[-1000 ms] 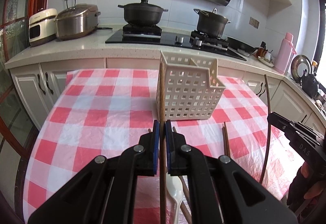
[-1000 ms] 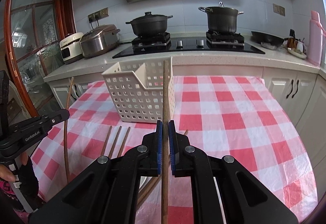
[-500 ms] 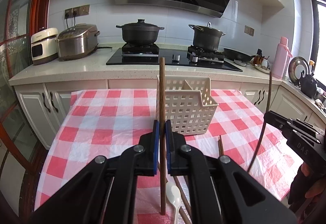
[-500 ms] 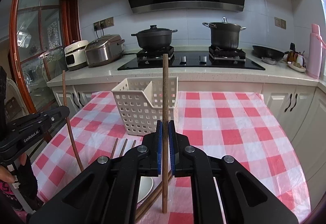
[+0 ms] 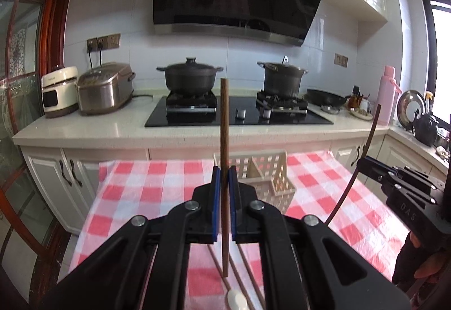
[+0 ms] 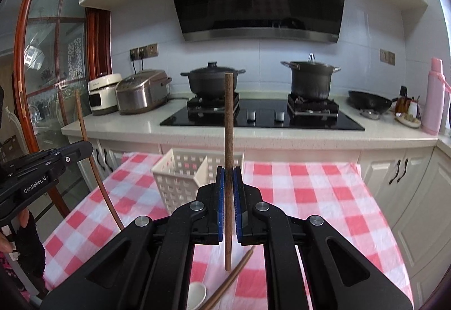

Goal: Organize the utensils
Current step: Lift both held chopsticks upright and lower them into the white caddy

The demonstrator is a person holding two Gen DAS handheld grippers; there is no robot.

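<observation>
The left gripper (image 5: 222,177) has its jaws pinching a brown chopstick (image 5: 224,124) upright, clear of the checked desk (image 5: 146,180), and the right gripper (image 6: 229,179) pinches a second chopstick (image 6: 228,118) the same way. The white basket (image 6: 180,177) stands on the desk just beyond both. More chopsticks (image 6: 231,279) and a white spoon (image 5: 235,300) lie on the cloth beneath the jaws.

Matt wooden chopstick (image 5: 224,141); perforated, seemingly plastic basket (image 6: 180,177); glossy checked tablecloth (image 6: 310,197); shiny black hob (image 5: 239,115).
</observation>
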